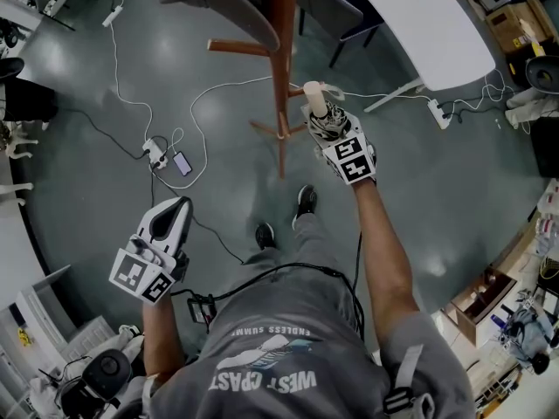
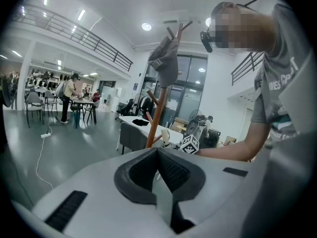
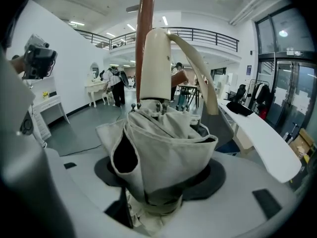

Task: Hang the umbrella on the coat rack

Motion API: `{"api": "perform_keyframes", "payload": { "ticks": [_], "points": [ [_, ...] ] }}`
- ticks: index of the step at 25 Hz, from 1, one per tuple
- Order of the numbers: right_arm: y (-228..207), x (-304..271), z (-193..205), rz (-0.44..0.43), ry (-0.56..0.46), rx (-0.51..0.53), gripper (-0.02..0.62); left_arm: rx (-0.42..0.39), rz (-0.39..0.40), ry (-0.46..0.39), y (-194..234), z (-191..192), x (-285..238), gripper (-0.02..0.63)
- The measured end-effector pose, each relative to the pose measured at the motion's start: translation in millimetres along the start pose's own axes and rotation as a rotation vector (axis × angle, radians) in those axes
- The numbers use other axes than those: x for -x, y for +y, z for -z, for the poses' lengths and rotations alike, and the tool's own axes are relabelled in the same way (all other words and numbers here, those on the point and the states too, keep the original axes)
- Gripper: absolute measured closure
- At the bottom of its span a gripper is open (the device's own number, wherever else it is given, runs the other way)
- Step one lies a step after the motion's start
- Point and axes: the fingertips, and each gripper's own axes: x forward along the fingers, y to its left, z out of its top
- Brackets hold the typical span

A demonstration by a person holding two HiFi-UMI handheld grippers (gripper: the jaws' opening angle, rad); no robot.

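Observation:
A folded beige umbrella with a cream handle and a strap loop stands upright in my right gripper, which is shut on its bunched canopy. The handle tip sits just right of the wooden coat rack pole, and the pole rises close behind the handle. A grey garment hangs on an upper peg of the rack. My left gripper is held low at the left, far from the rack. Its jaws are shut with nothing between them.
The rack's wooden feet spread on the grey floor. A power strip and phone with trailing cables lie to the left. A white table and dark chair stand behind the rack. Boxes crowd the right edge.

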Motion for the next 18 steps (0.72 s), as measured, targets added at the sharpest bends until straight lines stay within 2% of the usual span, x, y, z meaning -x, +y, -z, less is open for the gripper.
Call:
{"api": "perform_keyframes", "payload": {
  "ticks": [12, 18],
  "points": [
    [-0.4, -18.9, -6.5, -0.083, -0.044, -0.048, 0.302, 0.008, -0.011, 0.016, -1.5, 5.2, 3.0, 0.591],
    [17.2, -26.1, -7.0, -0.229, -0.054, -0.05, 0.301, 0.01, -0.005, 0.022, -3.6, 5.8, -0.8, 0.591]
  ]
}}
